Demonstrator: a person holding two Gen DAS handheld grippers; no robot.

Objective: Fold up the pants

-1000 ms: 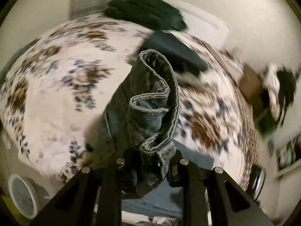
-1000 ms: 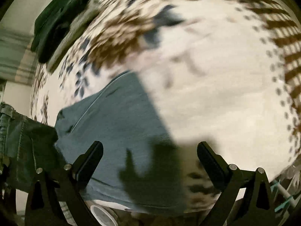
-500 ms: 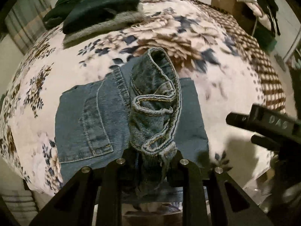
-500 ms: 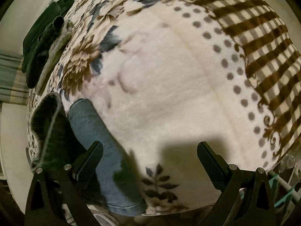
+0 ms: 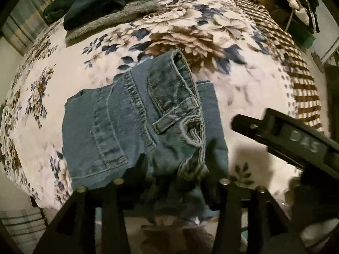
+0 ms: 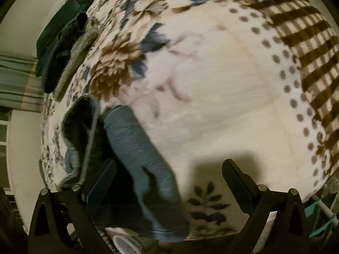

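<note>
Floral bedspread [image 5: 211, 89] carries the jeans [image 5: 118, 131], folded near the bed's edge. Denim looks heavy, floppy; grip thick seams or waistband. Left tool [image 5: 175, 169] is opening, waistband loose between its jaws; right tool [image 6: 169, 175] gapes empty beside.

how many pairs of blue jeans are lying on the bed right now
1. The blue jeans lie folded near the front edge of the bed. The dark clothes pile at the far corner could hide more; I cannot tell.
</note>
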